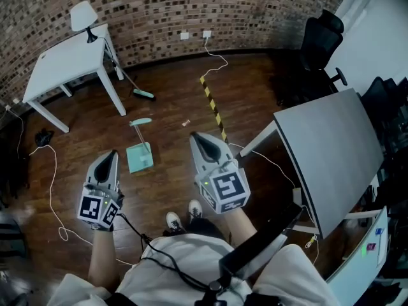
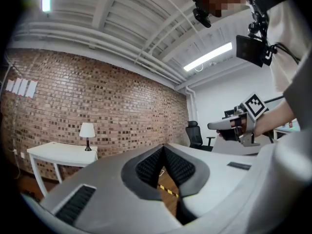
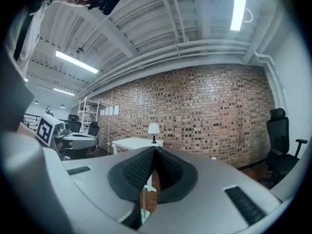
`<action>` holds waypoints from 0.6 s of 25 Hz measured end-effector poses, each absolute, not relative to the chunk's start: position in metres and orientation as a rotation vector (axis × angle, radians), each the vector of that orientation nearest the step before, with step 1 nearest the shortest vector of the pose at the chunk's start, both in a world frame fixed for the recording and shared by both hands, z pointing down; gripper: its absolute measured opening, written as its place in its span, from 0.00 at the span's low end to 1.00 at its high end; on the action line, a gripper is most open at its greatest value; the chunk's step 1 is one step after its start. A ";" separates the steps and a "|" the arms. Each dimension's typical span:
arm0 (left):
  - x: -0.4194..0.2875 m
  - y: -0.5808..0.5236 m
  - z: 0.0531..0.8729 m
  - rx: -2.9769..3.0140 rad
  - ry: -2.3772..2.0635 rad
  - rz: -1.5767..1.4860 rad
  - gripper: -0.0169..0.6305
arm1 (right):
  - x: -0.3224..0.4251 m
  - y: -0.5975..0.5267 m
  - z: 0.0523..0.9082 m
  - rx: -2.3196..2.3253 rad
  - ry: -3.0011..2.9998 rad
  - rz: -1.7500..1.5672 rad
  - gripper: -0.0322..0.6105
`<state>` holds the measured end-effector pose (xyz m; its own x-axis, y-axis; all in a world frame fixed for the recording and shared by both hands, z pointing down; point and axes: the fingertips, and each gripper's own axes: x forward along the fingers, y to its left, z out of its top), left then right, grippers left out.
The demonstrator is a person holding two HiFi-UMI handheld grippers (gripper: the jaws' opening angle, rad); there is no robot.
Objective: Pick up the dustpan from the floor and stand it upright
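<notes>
Teal dustpan (image 1: pixel 139 157) flat on floor (image 1: pixel 172 101), untouched. Fingers closed, empty, on left gripper (image 1: pixel 112 155) and right gripper (image 1: pixel 197 138). Pickup, standing outstanding.

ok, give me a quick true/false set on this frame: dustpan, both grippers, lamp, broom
1. The dustpan is on the floor. True.
2. The right gripper holds the dustpan. False: its jaws are shut on nothing, and the dustpan lies apart from it.
3. The lamp stands on the white table. True.
4. The broom lies on the grey desk. False: its head is on the floor beside the white table.
5. The left gripper has its jaws wide open. False: they are shut and empty.
</notes>
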<state>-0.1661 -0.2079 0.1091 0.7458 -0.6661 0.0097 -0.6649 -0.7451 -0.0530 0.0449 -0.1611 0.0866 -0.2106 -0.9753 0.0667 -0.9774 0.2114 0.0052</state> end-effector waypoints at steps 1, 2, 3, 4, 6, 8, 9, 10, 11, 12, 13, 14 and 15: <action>-0.171 -0.202 0.117 -2.897 1.100 -0.064 0.01 | 0.048 -0.152 0.090 1.957 -2.382 0.067 0.03; -0.175 -0.197 0.124 -2.904 1.106 -0.080 0.02 | 0.051 -0.142 0.095 1.975 -2.359 0.078 0.03; -0.179 -0.194 0.131 -2.913 1.118 -0.089 0.02 | 0.055 -0.132 0.101 1.992 -2.334 0.089 0.03; -0.182 -0.191 0.137 -2.922 1.136 -0.094 0.02 | 0.059 -0.123 0.106 2.004 -2.312 0.100 0.03; -0.188 -0.183 0.146 -2.938 1.178 -0.104 0.02 | 0.063 -0.105 0.116 2.005 -2.291 0.123 0.03; -0.193 -0.169 0.152 -2.942 1.213 -0.126 0.02 | 0.064 -0.085 0.125 1.979 -2.289 0.147 0.03; -0.194 -0.160 0.154 -2.941 1.226 -0.141 0.02 | 0.065 -0.076 0.129 1.962 -2.286 0.159 0.03; -0.194 -0.151 0.155 -2.938 1.229 -0.159 0.02 | 0.066 -0.066 0.132 1.947 -2.283 0.165 0.03; -0.192 -0.141 0.154 -2.933 1.223 -0.177 0.02 | 0.068 -0.056 0.132 1.936 -2.282 0.159 0.03; -0.189 -0.131 0.152 -2.925 1.207 -0.187 0.02 | 0.071 -0.046 0.130 1.934 -2.285 0.144 0.03; -0.186 -0.121 0.148 -2.913 1.185 -0.190 0.02 | 0.073 -0.036 0.127 1.938 -2.294 0.124 0.03; -0.183 -0.109 0.142 -2.897 1.166 -0.189 0.02 | 0.074 -0.026 0.124 1.947 -2.309 0.106 0.03; -0.181 -0.097 0.137 -2.877 1.153 -0.186 0.02 | 0.074 -0.014 0.121 1.955 -2.329 0.093 0.03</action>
